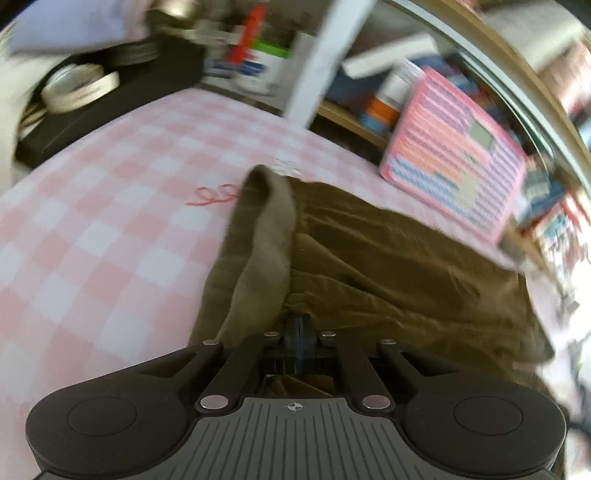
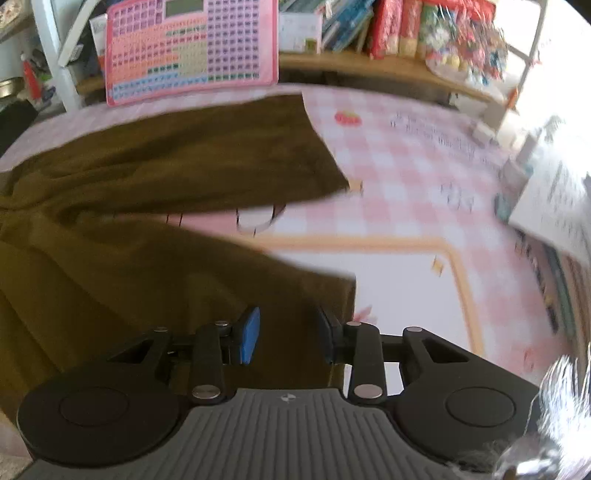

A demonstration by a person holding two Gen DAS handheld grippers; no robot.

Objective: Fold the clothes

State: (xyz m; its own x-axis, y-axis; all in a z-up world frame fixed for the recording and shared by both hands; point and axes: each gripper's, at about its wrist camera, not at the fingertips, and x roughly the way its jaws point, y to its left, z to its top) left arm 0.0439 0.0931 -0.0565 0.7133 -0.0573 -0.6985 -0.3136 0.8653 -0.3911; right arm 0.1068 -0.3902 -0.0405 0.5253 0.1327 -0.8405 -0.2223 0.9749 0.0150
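An olive-brown garment (image 1: 388, 258) lies on a pink-and-white checked tablecloth (image 1: 110, 221). My left gripper (image 1: 301, 332) is shut on the garment's edge, and a flap of cloth with a lighter inside (image 1: 266, 251) rises from the jaws. In the right wrist view the same garment (image 2: 147, 184) spreads over the left half, with two lobes split by a gap. My right gripper (image 2: 290, 336) is open just above the garment's near lobe, close to its right edge, with cloth under the blue pads (image 2: 249, 336).
A pink chart board (image 2: 192, 48) leans at the table's far edge, also in the left wrist view (image 1: 454, 155). Shelves with books and packets (image 2: 406, 33) stand behind. A black box with tape rolls (image 1: 81, 88) sits at far left. A white box (image 2: 546, 206) stands at right.
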